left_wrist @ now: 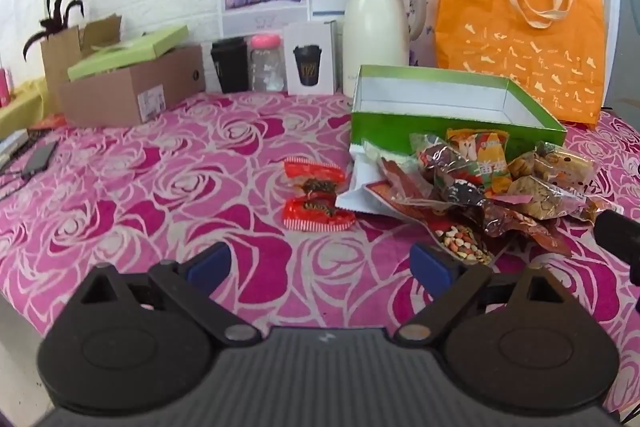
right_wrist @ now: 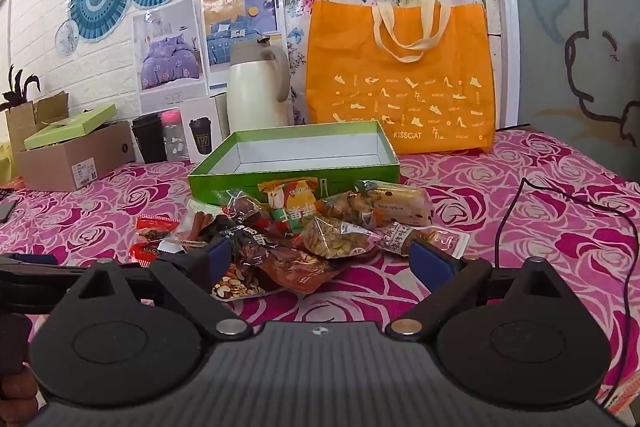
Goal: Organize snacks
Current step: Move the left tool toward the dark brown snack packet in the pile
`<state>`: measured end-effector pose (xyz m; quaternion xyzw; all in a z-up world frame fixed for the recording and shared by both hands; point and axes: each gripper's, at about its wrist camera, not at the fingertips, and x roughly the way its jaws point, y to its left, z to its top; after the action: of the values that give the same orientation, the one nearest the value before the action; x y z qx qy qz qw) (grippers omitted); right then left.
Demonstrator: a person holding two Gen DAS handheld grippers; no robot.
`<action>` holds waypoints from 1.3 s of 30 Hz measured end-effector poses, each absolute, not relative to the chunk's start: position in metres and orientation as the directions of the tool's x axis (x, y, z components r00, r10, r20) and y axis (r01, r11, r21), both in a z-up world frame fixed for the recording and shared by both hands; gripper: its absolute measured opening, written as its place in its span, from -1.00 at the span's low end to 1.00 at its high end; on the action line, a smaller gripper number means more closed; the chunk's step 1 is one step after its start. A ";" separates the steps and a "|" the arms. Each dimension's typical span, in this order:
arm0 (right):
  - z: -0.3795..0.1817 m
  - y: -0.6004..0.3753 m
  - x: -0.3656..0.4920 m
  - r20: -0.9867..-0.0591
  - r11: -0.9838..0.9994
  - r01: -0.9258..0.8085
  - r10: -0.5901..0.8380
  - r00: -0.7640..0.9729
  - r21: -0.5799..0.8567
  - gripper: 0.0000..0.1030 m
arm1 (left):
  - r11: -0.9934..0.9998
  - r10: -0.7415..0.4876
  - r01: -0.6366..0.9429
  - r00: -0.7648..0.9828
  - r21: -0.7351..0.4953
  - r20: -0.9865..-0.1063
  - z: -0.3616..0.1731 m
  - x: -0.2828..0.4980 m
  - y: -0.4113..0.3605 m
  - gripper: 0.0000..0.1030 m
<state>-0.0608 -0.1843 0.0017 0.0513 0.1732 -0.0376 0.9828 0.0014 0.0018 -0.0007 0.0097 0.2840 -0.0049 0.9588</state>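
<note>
step: beginning to pick snacks | left gripper [left_wrist: 320,261] hanging wide, empty, near red candy packets [left_wrist: 317,195] | right gripper [right_wrist: 325,254] spreading wide over snack pile [right_wrist: 320,227] | green box [right_wrist: 296,163] waiting empty just beyond | advice: taking one top packet, avoiding dragging neighbours

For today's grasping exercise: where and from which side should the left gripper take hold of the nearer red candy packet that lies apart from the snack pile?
Probably across its narrow middle, coming down from above and in front. The red candy packet lies flat on the tablecloth, long side left to right, with bare cloth before it. The left gripper is open.
</note>
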 end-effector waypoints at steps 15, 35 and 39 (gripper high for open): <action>0.001 -0.180 -0.060 -0.356 0.996 0.036 -0.004 0.935 0.083 1.00 | 0.999 -0.018 0.030 0.836 0.013 -0.549 -0.001 0.003 0.000 0.77; -0.003 -0.186 -0.056 -0.397 0.987 0.135 -0.091 0.913 0.084 1.00 | 0.999 -0.037 0.028 0.849 -0.024 -0.527 -0.001 0.002 0.002 0.77; -0.005 -0.188 -0.053 -0.415 0.985 0.149 -0.098 0.905 0.092 1.00 | 1.000 -0.026 0.026 0.829 -0.007 -0.558 -0.003 0.003 0.004 0.77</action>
<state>-0.0535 -0.1875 -0.0052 0.0609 0.2089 -0.0633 0.9740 0.0032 0.0041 -0.0033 0.0005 0.2920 -0.0137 0.9563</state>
